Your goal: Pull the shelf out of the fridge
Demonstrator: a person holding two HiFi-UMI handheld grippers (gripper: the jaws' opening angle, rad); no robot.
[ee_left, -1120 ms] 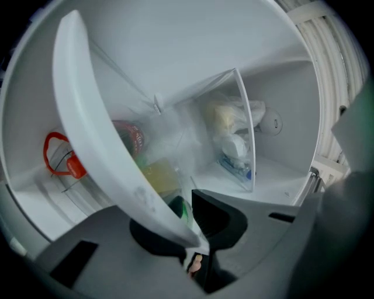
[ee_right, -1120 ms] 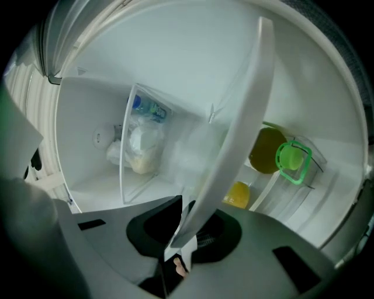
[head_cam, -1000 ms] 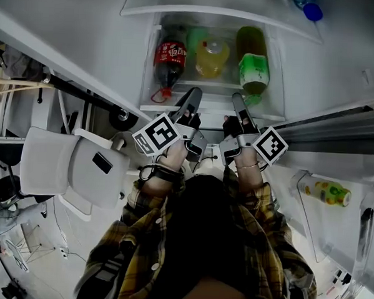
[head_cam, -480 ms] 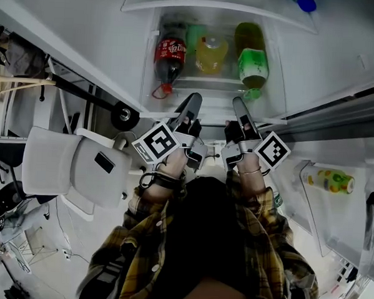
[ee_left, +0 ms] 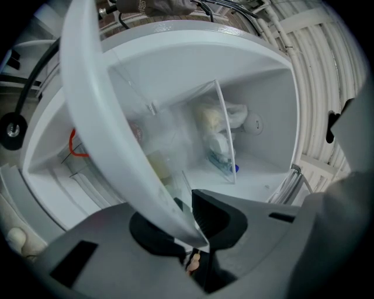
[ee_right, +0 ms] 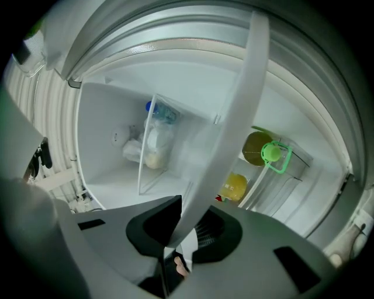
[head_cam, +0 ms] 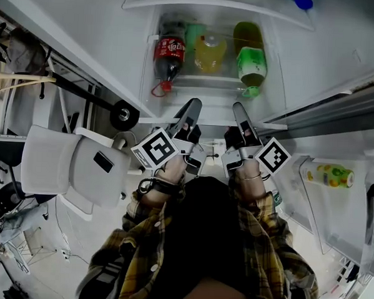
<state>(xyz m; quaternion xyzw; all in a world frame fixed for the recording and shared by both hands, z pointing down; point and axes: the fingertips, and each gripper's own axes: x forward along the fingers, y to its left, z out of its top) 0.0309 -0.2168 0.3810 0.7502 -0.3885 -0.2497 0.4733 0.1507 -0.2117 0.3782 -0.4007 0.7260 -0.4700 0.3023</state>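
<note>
Clamping shelf rim — left claw, right claw.

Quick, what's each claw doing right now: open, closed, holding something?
Left claw: closed on the shelf, gripping its white front edge.
Right claw: closed on that same front edge.

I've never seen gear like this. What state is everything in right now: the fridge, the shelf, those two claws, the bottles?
fridge, open.
shelf, front edge clamped by both grippers.
left gripper, shut on the shelf.
right gripper, shut on the shelf.
cola bottle, capped, inside the fridge.
green bottle, capped, inside the fridge.
</note>
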